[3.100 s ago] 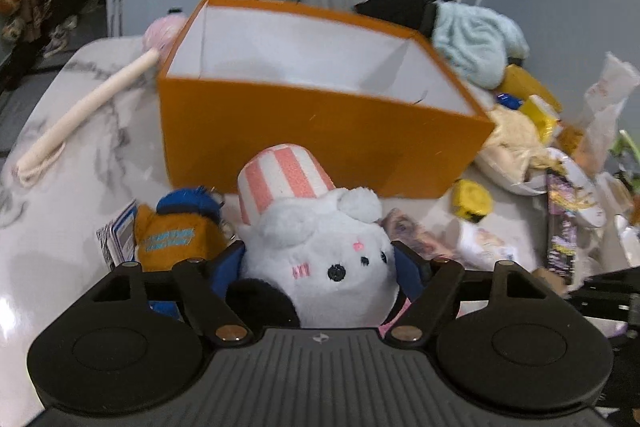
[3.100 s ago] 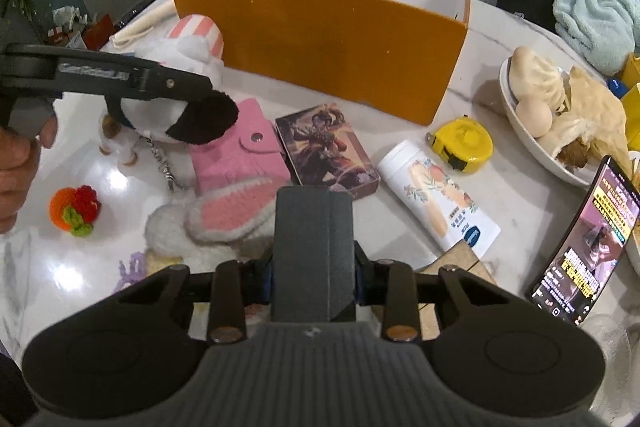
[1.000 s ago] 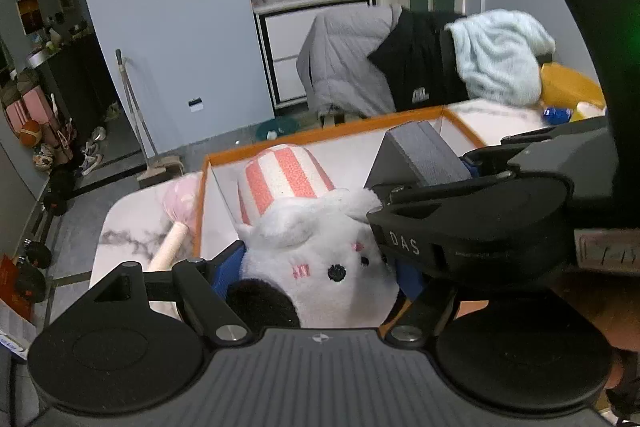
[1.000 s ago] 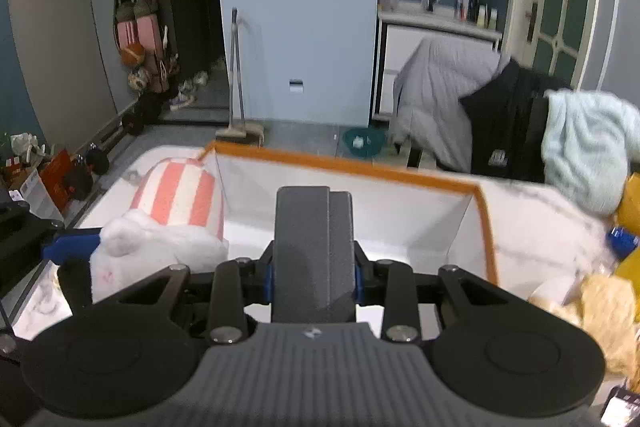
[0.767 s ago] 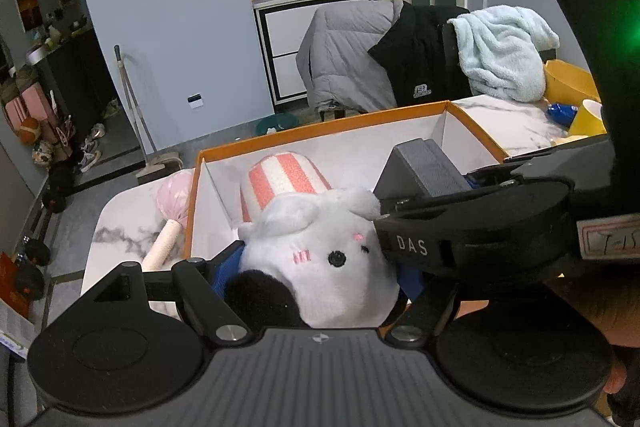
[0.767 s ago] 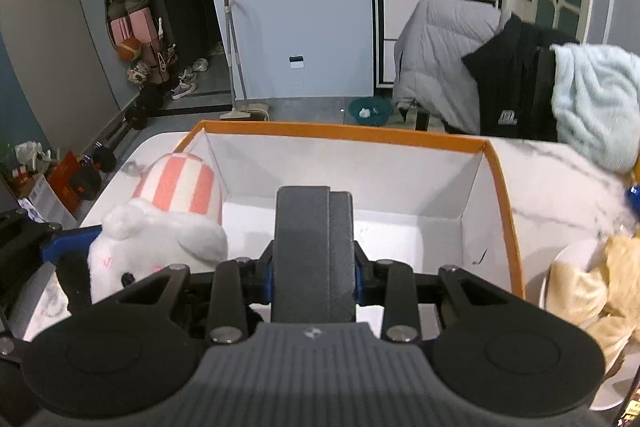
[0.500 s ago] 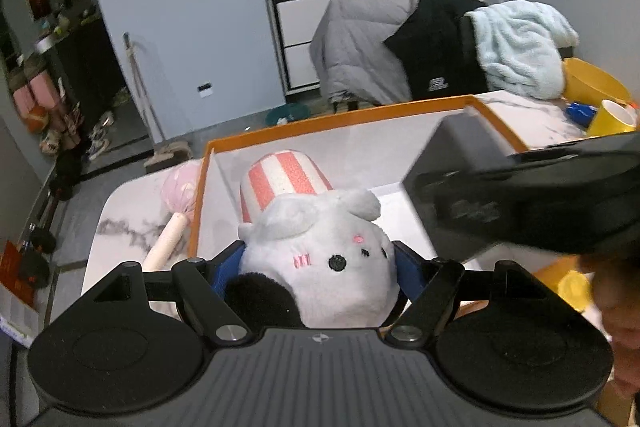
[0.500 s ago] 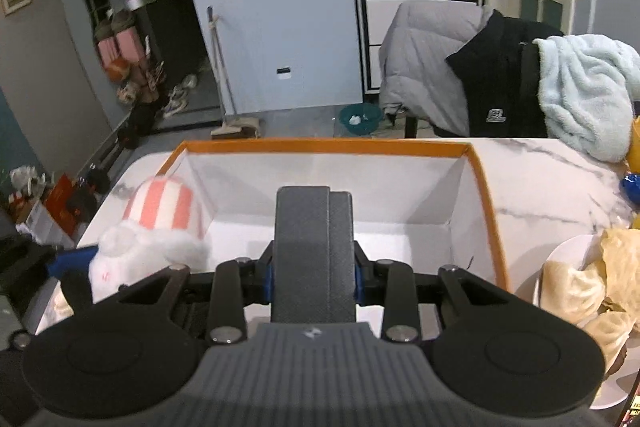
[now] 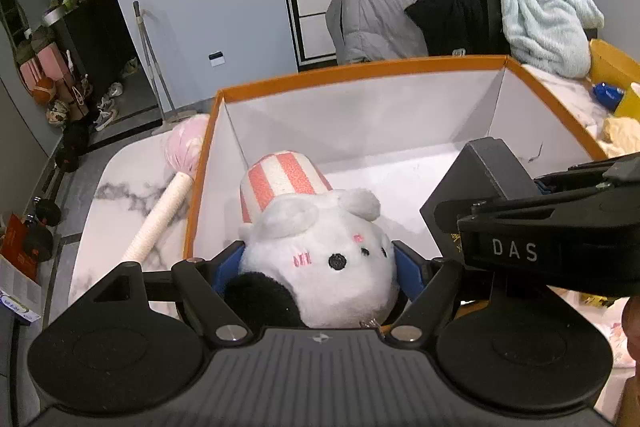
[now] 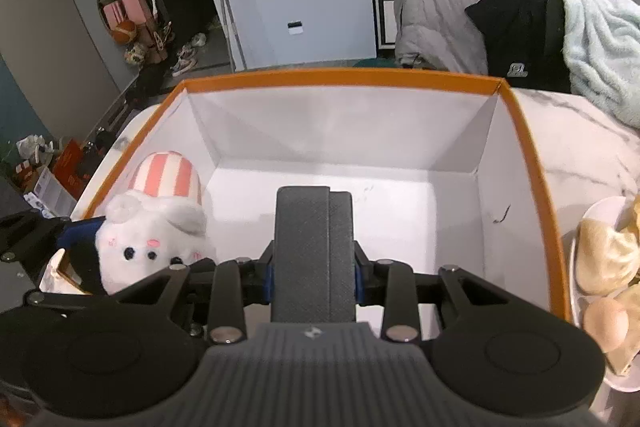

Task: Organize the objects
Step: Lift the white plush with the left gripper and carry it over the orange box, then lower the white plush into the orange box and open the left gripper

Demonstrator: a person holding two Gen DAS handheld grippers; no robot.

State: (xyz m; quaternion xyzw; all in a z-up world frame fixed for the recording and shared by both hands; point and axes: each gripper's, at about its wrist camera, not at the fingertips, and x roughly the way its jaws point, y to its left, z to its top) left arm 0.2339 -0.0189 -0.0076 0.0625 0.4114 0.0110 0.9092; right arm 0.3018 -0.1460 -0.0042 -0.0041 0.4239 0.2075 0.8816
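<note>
My left gripper (image 9: 320,267) is shut on a white plush toy (image 9: 324,259) with a pink-striped hat and a black ear, held over the near-left part of the orange box (image 9: 360,73). The plush also shows in the right wrist view (image 10: 156,227), with the left gripper's blue pads (image 10: 80,227) on it. My right gripper (image 10: 314,267) is shut on a dark grey box-shaped object (image 10: 314,247), held over the near edge of the orange box (image 10: 340,77). The right gripper and its grey object (image 9: 480,183) show at the right of the left wrist view. The orange box's white inside is otherwise bare.
A pink-headed stick (image 9: 168,203) lies on the marble table left of the box. A plate of buns and an egg (image 10: 604,267) sits to the right of the box. A chair with grey, black and light-blue clothes (image 10: 520,27) stands behind it.
Both grippers have tipped down and moved closer over the orange box, so more of its white floor shows. The plush and the grey object are still held.
</note>
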